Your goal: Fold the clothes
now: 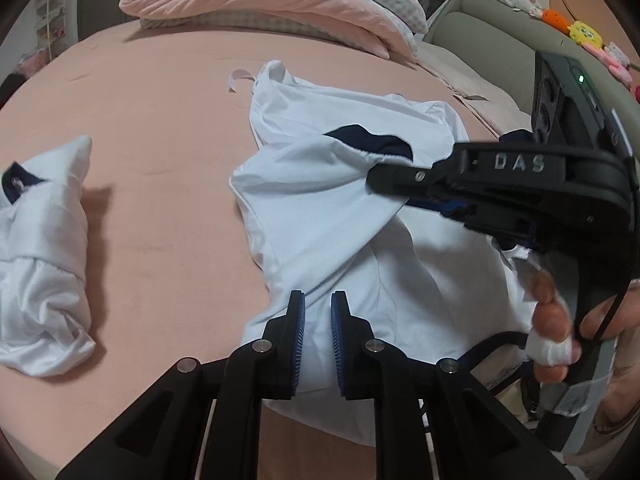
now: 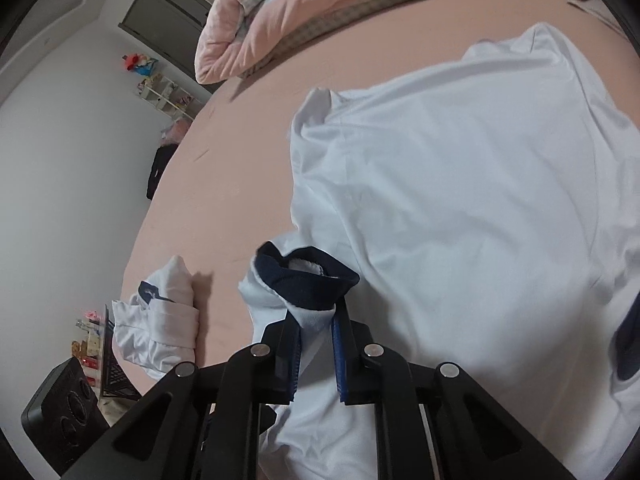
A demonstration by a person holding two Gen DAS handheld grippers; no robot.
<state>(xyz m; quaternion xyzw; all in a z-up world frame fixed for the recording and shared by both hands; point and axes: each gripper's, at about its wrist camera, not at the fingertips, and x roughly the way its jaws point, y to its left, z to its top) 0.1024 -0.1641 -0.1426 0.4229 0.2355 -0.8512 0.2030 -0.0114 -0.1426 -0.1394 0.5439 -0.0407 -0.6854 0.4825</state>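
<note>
Right now a crumpled white cotton shirt with navy trim [image 1: 352, 208] lies spread over the pink bedsheet [image 1: 160, 128], near the middle of the bed, and both tools have it. The left gripper [image 1: 318, 312] has its jaws nearly closed, pinching a fold of white cloth at the near edge of the shirt. The right gripper [image 2: 316, 336] is likewise clamped down, on the sleeve just below its dark navy cuff [image 2: 308, 284], which stands up above the blue pads [image 2: 340, 360]. A second white garment, bunched into a loose roll [image 1: 40, 260], sits well apart to the left. The risk, as I judge it, is slip: thin, smooth fabric held by a narrow pinch may slide out if the sleeve is pulled hard. Pulling both ways at once could also drag the body off line and leave the fold crooked.
</note>
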